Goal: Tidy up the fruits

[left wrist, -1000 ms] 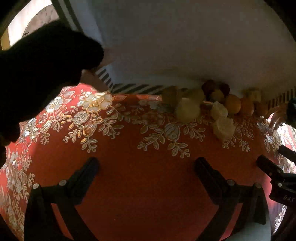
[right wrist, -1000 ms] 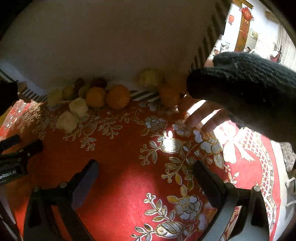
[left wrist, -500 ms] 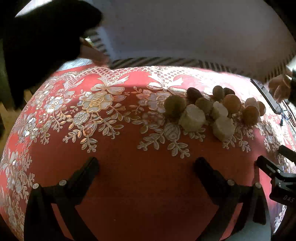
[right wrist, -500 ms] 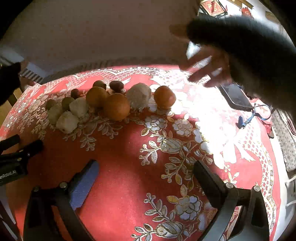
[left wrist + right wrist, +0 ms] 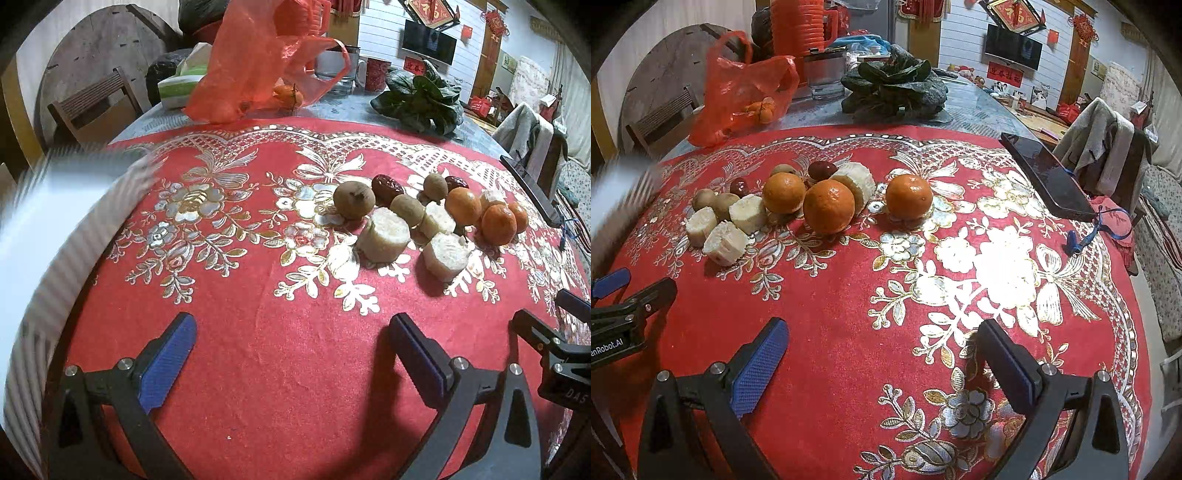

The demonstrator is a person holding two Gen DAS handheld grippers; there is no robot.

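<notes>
Broadly, a counter (image 5: 953,110) carries a red cloth with gold and silver flowers (image 5: 849,332), and everything for the task lies on that cloth. At the left edge of both views a blurred white sheet with striped border (image 5: 33,229) slants across the frame. Behind the cloth sit a red plastic bag (image 5: 258,62) with small oranges inside, and a bunch of dark leafy greens (image 5: 894,85). A dark phone (image 5: 1045,177) lies on the cloth's right rim.

Both tools hang over bare cloth, near the camera and well apart from the fruit. The left hand-held gripper (image 5: 291,354) has its jaws spread wide, nothing between them; the right hand-held gripper (image 5: 882,354) likewise stands wide and empty.

The fruit is bunched at the far middle of the cloth. Three oranges (image 5: 829,206) show in the right view, two touching the heap and one standing alone just to their right. Pale peeled chunks (image 5: 384,234) lie at the front of the heap, brown kiwis (image 5: 354,199) just behind them, and dark red dates (image 5: 387,188) at the back, touching the kiwis.
</notes>
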